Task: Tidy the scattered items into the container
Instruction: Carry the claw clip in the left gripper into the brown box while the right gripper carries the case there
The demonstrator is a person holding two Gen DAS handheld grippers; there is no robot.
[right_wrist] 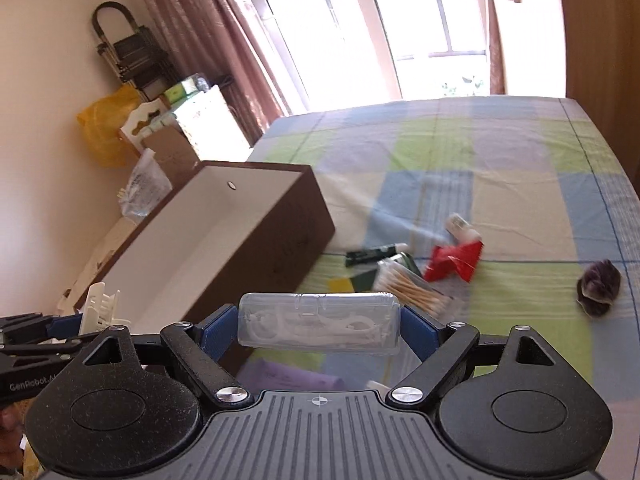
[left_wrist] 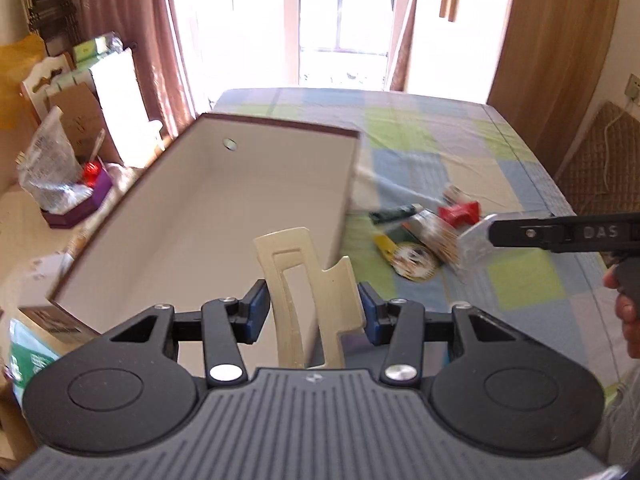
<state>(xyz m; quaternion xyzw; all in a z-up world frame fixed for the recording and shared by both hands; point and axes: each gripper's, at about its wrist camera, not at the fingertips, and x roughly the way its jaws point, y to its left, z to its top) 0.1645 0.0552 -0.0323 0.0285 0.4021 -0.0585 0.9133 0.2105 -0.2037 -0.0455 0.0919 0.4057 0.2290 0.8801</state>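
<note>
Cream plastic hair clip is sitting clamped in my left gripper, above the near end of the brown box. My right gripper is squeezing 1 clear case; other items are lying at 1 o'clock on the bed.

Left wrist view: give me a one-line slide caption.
Left gripper holds a cream hair claw clip above the empty brown box on the checked bedsheet.
</note>
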